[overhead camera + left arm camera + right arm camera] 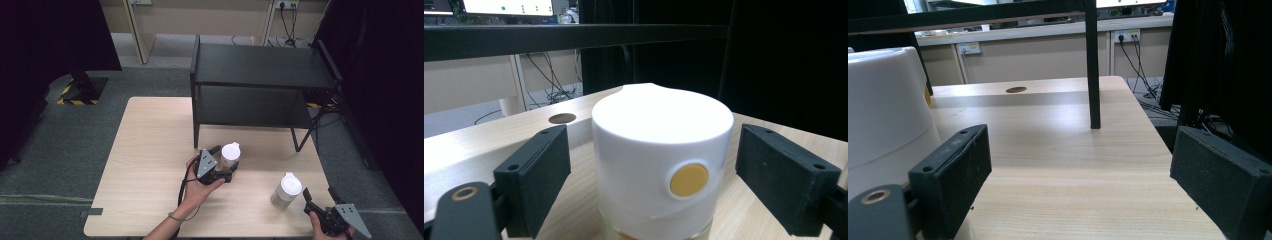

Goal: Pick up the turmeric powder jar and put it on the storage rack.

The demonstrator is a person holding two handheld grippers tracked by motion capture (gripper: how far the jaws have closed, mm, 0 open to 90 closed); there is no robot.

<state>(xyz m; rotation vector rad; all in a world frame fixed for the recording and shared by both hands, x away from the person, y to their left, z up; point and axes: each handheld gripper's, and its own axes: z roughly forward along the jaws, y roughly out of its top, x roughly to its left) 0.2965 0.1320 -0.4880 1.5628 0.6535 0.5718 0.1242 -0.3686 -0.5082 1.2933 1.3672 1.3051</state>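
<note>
Grey carpet and dark curtains surrounded a pale wooden table [150, 165], on whose far right part stood a black two-tier shelf [260, 67], both tiers bare. Two white-lidded jars stood on the tabletop, so the work looked barely begun: judging by the layout, neither had yet been lifted or placed anywhere. The nearer-centre jar [230, 154] stood just in front of the shelf, and the left gripper [224, 162] straddled it; in the left gripper view the jar [661, 165] sat between the two black jaws, which stood apart from its sides with a gap at each, not yet pressing. The second jar [286, 190] stood near the table's right front edge. The right gripper [316, 200] waited just beside it, jaws spread wide and holding nothing; in the right gripper view that jar [885, 115] lay outside the left jaw.
</note>
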